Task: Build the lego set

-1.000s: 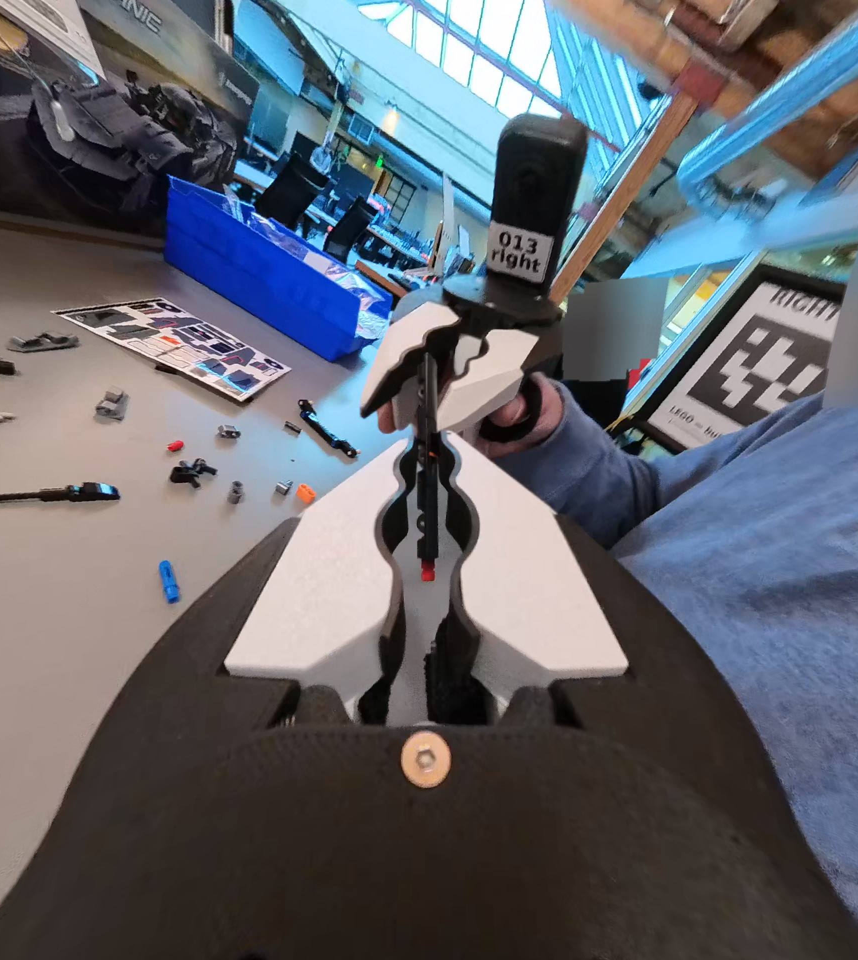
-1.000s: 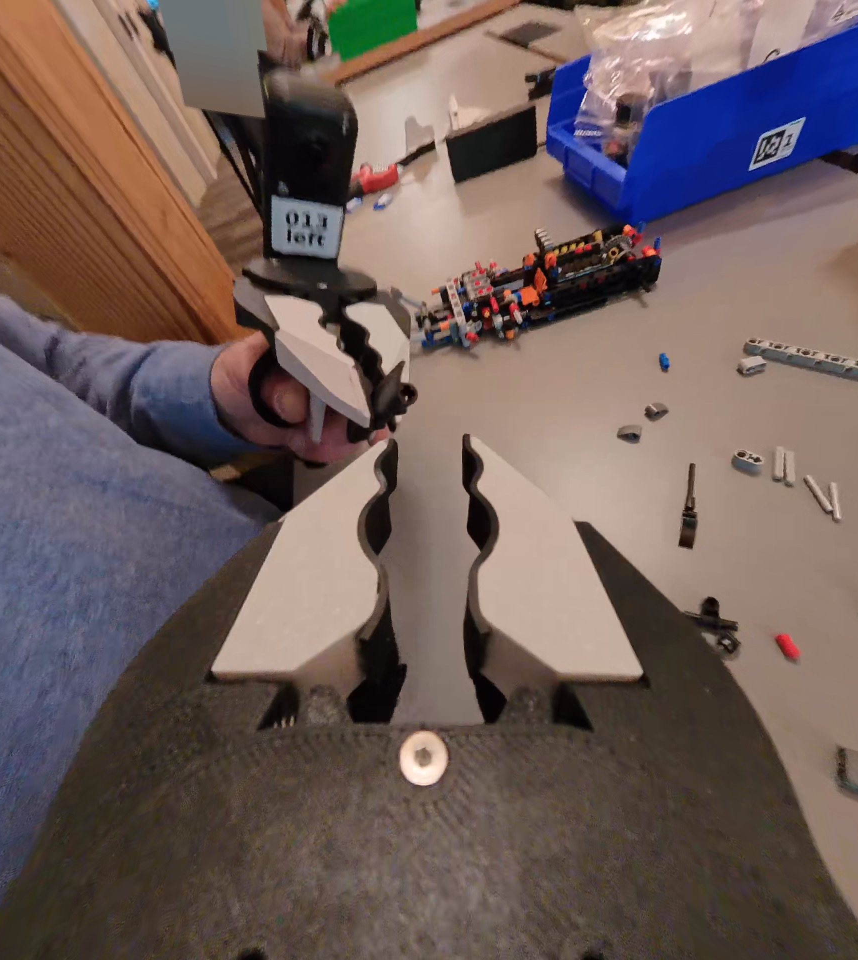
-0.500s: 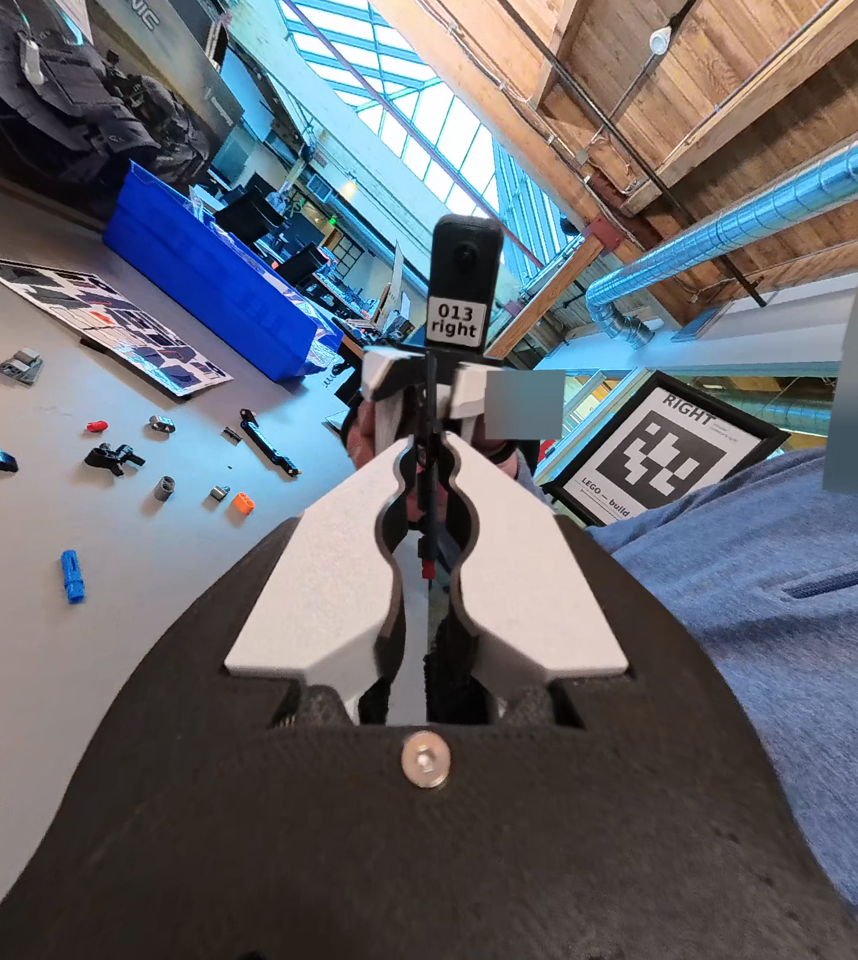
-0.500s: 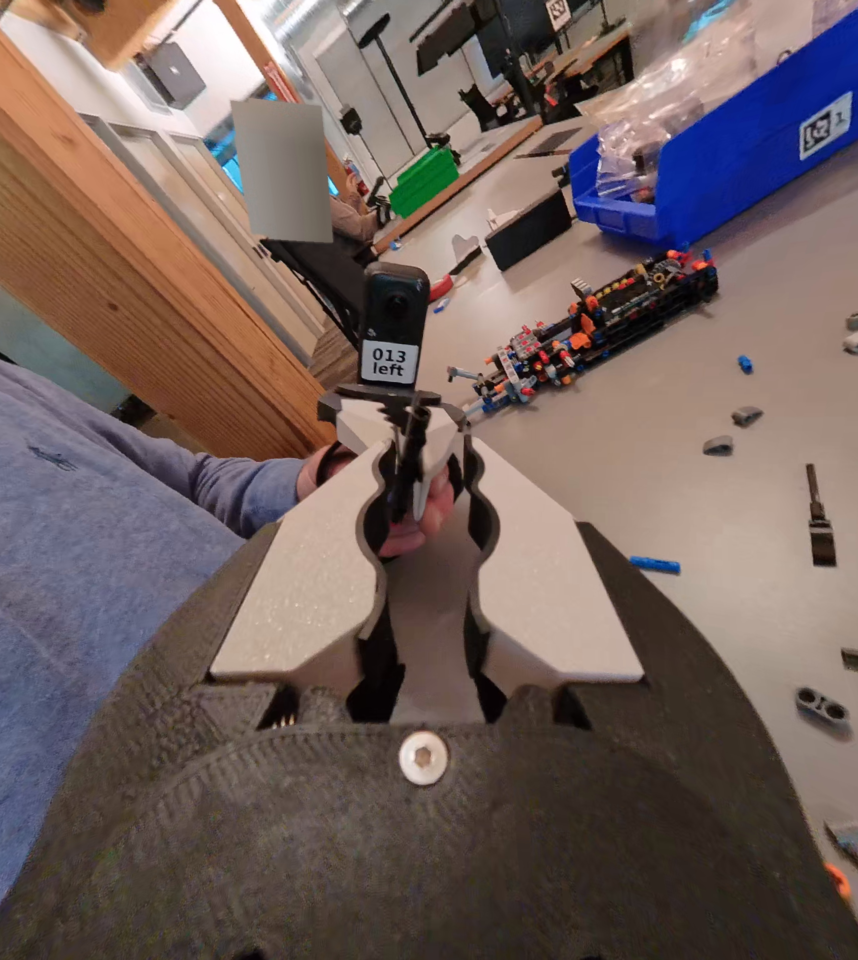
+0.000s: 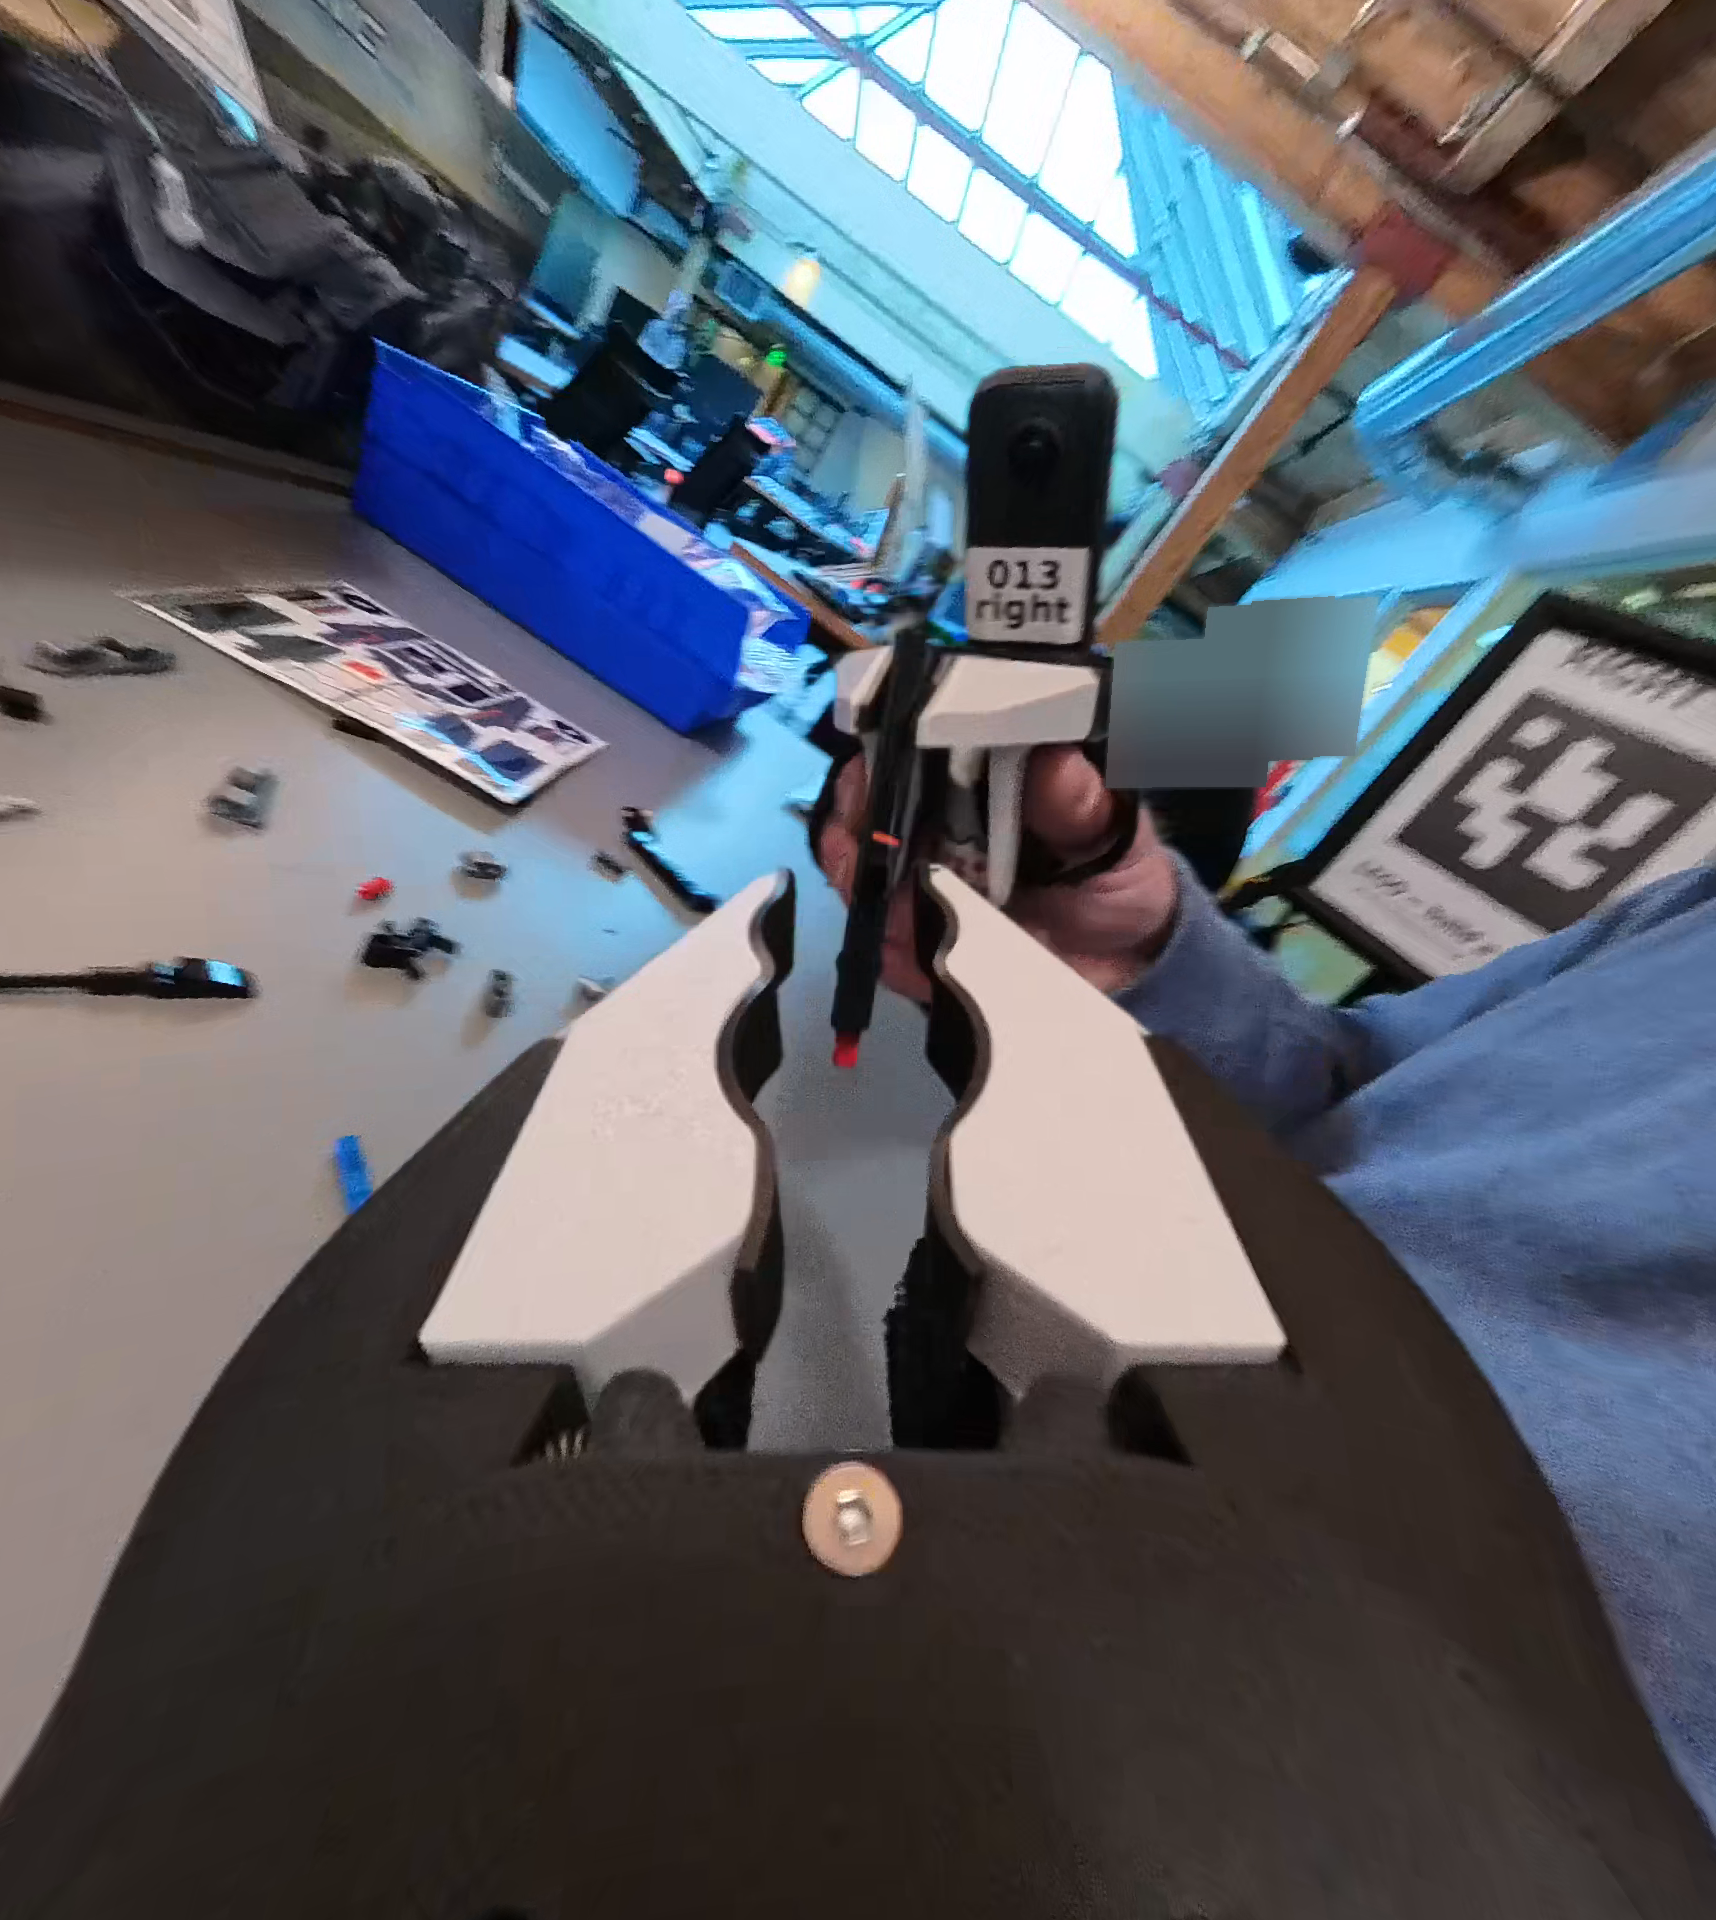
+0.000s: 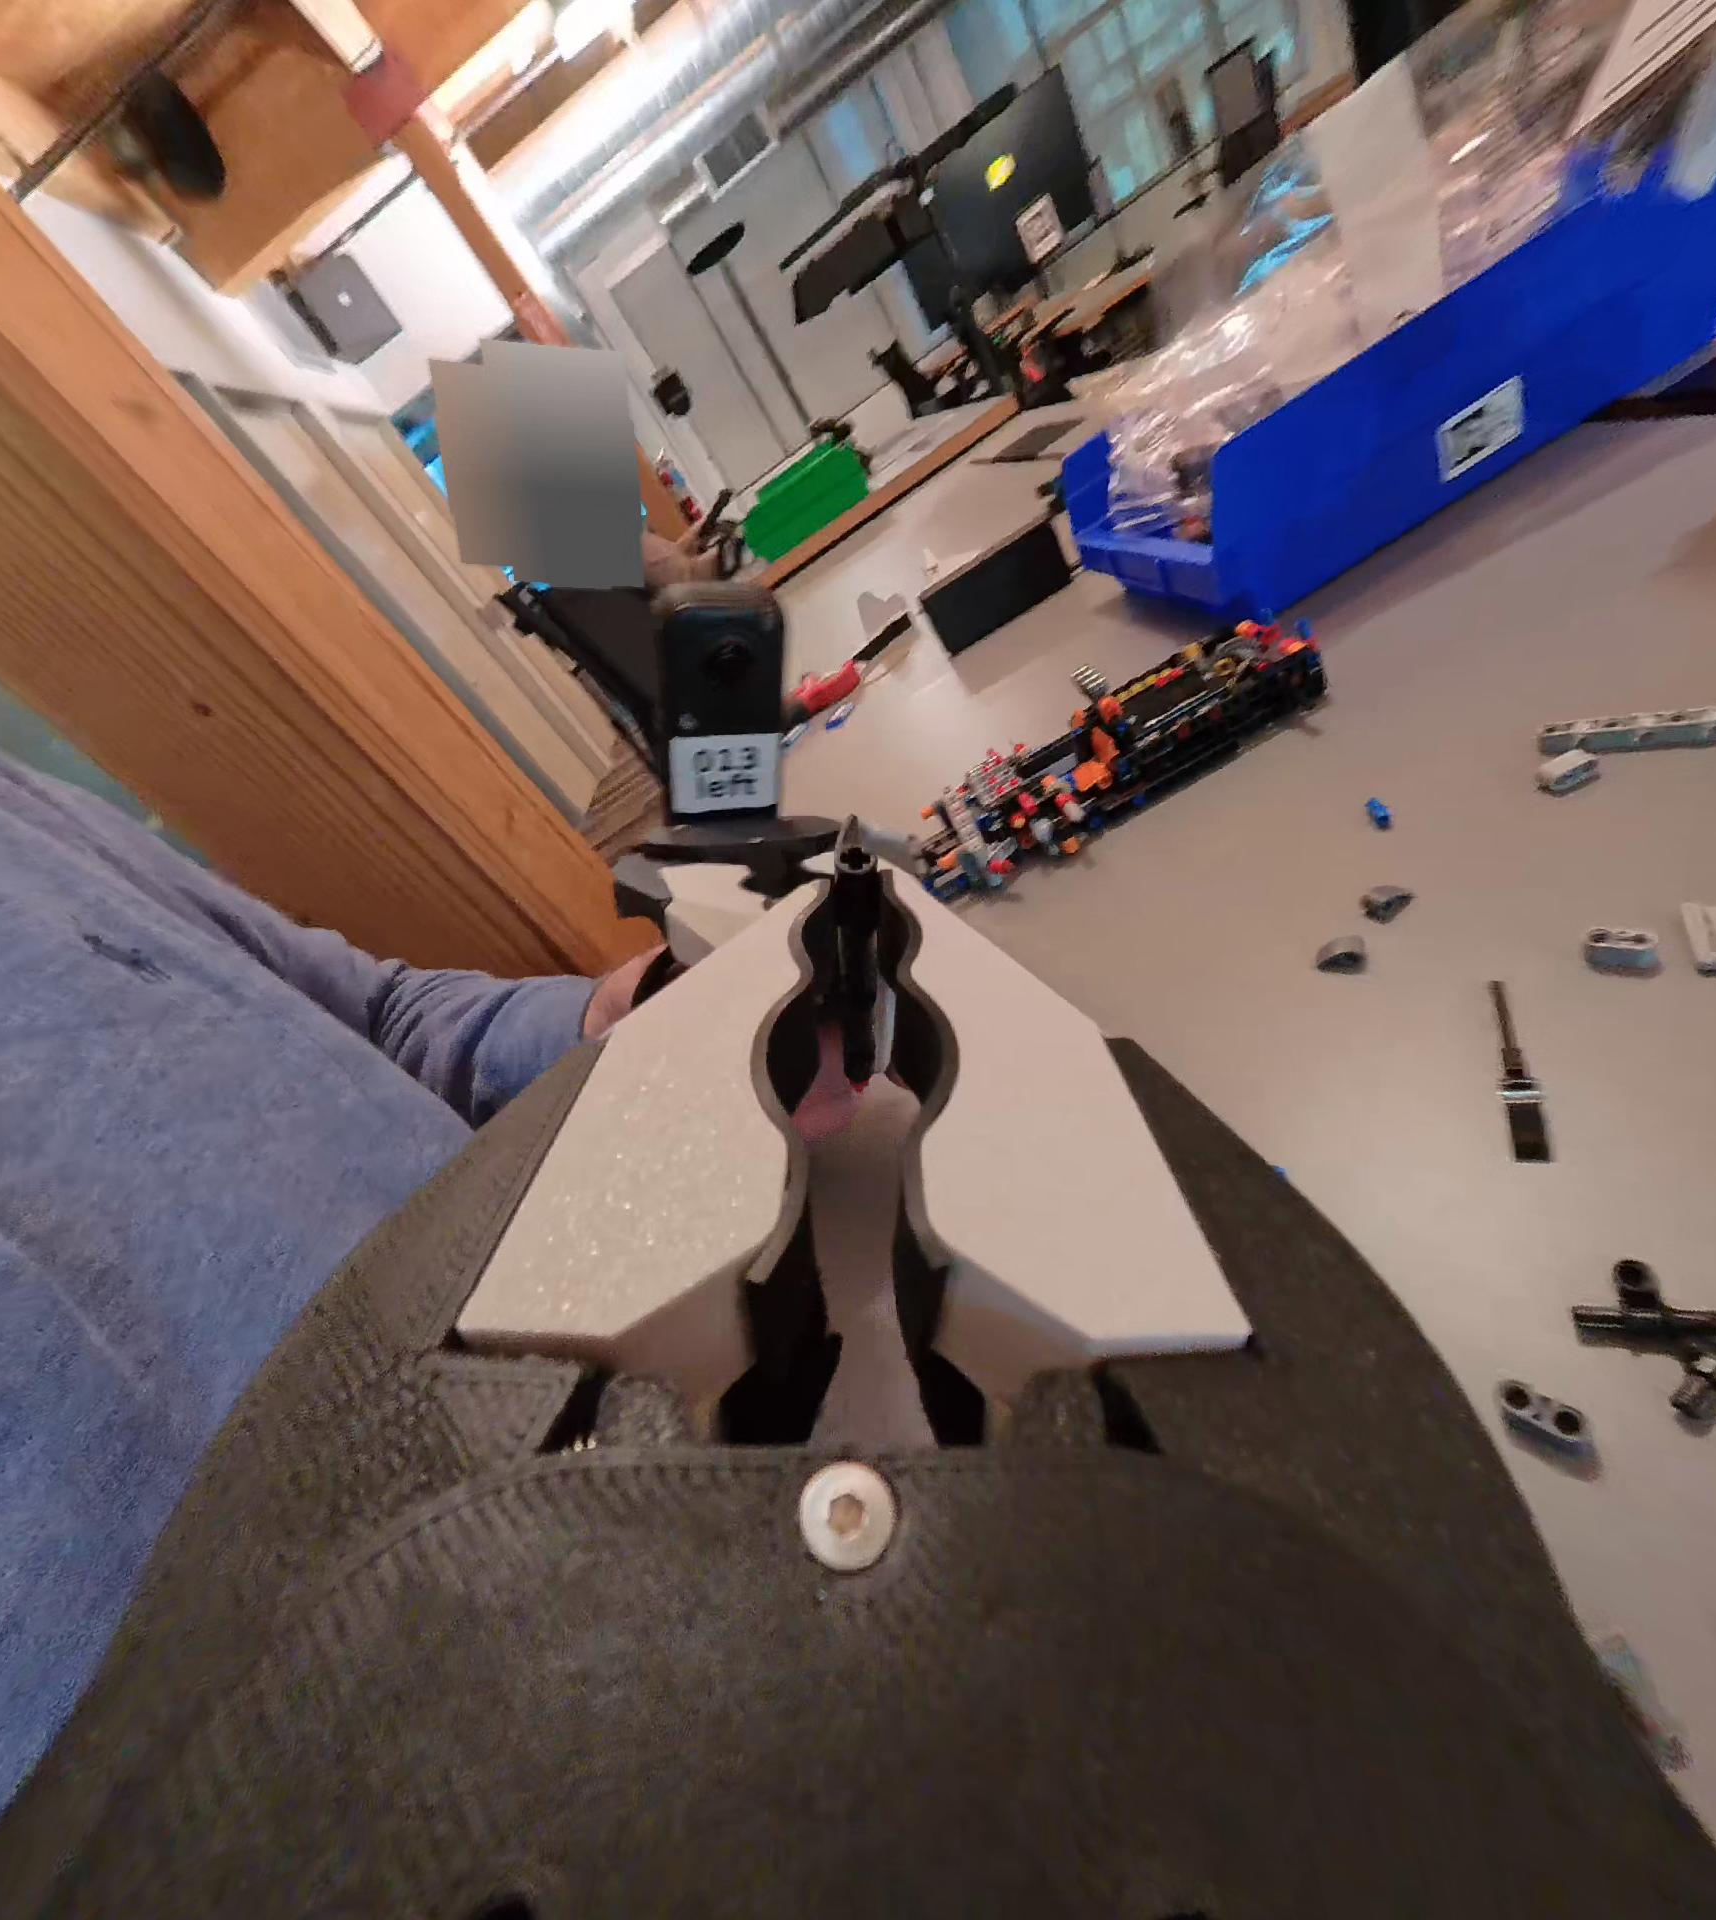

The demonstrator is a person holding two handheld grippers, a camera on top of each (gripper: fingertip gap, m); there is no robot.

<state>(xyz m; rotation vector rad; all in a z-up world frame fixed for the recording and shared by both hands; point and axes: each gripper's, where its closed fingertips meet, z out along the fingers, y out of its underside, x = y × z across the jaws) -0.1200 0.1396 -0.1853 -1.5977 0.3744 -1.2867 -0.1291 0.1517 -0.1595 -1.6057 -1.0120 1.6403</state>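
Between the two facing tongs hangs a thin black axle [image 5: 869,862] with a red tip [image 5: 843,1054], lifted clear of the desk [image 5: 106,1195]. The right tongs [image 6: 849,899] are pressed together on it, pinching it near the fingertips; in the right wrist view the rod runs along the slot between the fingers and its cross-shaped end pokes out past them. In the left wrist view its long axis comes down from the right tongs [image 5: 921,691] towards the camera, a little tilted, and the red tip sits in the gap of the left tongs [image 5: 859,904] — these are spread wide, and neither finger touches the rod.

So the axle lies straight ahead of the left tongs, roughly in line with their fingers, and the right ones carry it alone. My guess is that the next move depends on that line: the left tongs could close on the free red end, or the right hand could carry the rod off to the build.

The half-built chassis [image 6: 1124,748] lies on the desk well off to the right-front, near a blue bin [image 6: 1405,488]. Loose parts are scattered around it: a long grey beam [image 6: 1680,724], a blue pin [image 5: 351,1172], another black axle [image 5: 85,982]. An instruction sheet [image 5: 366,665] lies flat farther left.
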